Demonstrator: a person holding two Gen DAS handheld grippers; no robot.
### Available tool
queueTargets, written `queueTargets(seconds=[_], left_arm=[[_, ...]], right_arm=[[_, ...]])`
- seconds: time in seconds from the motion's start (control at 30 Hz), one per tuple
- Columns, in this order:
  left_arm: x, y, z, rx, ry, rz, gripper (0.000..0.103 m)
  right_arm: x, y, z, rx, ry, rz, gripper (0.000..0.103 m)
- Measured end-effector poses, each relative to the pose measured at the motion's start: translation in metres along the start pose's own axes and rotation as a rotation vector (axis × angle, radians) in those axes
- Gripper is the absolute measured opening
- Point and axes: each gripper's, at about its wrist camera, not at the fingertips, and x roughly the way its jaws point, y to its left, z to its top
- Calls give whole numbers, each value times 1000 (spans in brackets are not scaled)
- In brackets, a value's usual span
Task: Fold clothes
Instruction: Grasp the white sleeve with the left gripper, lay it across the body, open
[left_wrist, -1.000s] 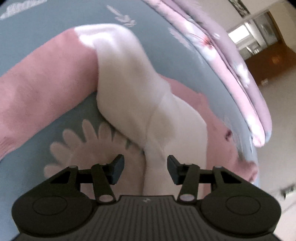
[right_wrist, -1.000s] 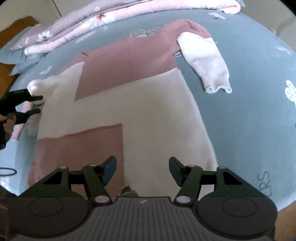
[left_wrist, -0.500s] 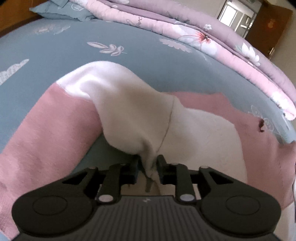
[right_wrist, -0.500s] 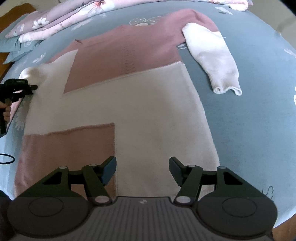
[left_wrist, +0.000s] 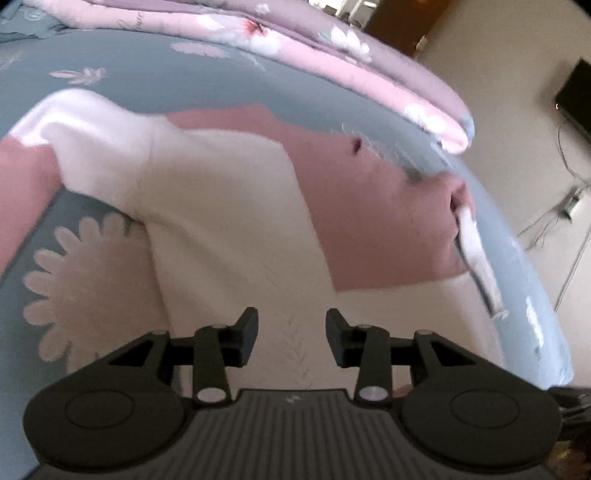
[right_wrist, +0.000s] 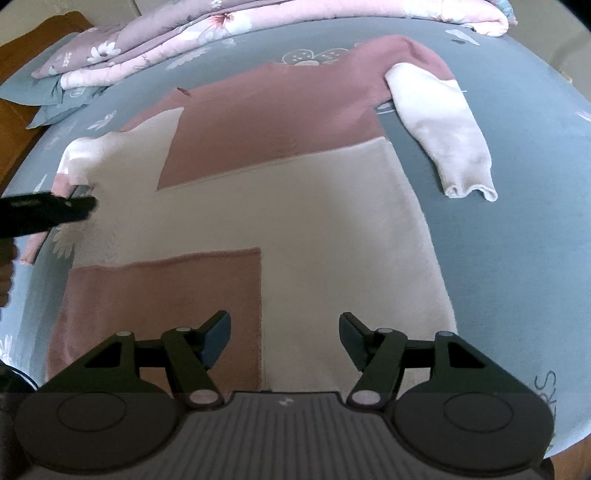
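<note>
Pink and white sweater (right_wrist: 280, 192) lying flat on the blue bed (right_wrist: 517, 258), one sleeve (right_wrist: 443, 136) bent at 1 o'clock. Left tongs (left_wrist: 291, 338) at 9 o'clock, just opened a bit more, nothing between them, sleeve let go. Right tongs (right_wrist: 284, 341) apart over the hem, holding nothing. Looks like the smoothing step. Next: grab a sleeve, fold inward.
</note>
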Motion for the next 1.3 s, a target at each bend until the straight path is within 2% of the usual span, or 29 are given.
queueTargets(seconds=[0.07, 0.1, 0.17, 0.27, 0.33, 0.43, 0.47, 0.53, 0.63, 0.67, 0.7, 0.73, 0.77, 0.83, 0.93, 1.0, 1.03, 1.1, 1.17, 1.3], left_arm=[[6, 10, -10, -50, 42, 39, 39], [4, 16, -16, -72, 41, 39, 41], [-8, 26, -27, -97, 45, 32, 36], [-23, 32, -39, -130, 75, 14, 37], [-29, 30, -35, -109, 80, 36, 39], [-27, 40, -19, -112, 13, 82, 49], [-24, 46, -14, -127, -3, 99, 49], [-10, 63, -3, -198, -11, 106, 48], [5, 83, 6, -303, -6, 76, 46], [6, 85, 6, -316, -18, 56, 45], [7, 84, 6, -314, -23, 48, 38], [7, 82, 5, -294, -21, 54, 9], [8, 78, 4, -267, -24, 64, 4], [4, 71, 2, -228, -51, 91, 3], [-6, 65, 1, -211, -103, 171, 2], [-4, 69, 1, -203, -82, 259, 0], [-2, 74, -1, -216, -61, 274, 0], [-5, 83, -4, -253, -56, 249, 0], [-16, 82, -4, -277, -93, 223, 0], [-28, 64, 1, -244, -130, 85, 8]], right_arm=[[-5, -3, -2, 8, -5, -12, 70], [-7, -5, -3, 14, -8, -17, 70], [-9, -11, -6, 30, -9, -27, 72], [-7, -18, -7, 47, -3, -34, 72], [-5, -19, -7, 54, -6, -34, 72], [-6, -14, -6, 47, -16, -10, 72], [-6, -12, -6, 36, -16, -11, 72], [-7, -7, -7, 15, -18, -20, 72], [-7, -5, -9, -9, -12, -36, 72], [-7, -5, -9, -11, -9, -38, 72], [-6, -6, -9, -9, -5, -40, 72], [-5, -7, -9, -6, -3, -42, 72], [-4, -8, -8, 0, -1, -45, 72], [-1, -10, -7, 11, 4, -50, 72], [0, -11, -7, 18, 5, -47, 72], [1, -11, -8, 18, 8, -46, 72], [3, -12, -8, 20, 11, -43, 72], [3, -11, -9, 23, 10, -41, 72], [2, -10, -9, 18, 6, -39, 72], [5, -9, -9, 21, 11, -40, 72]])
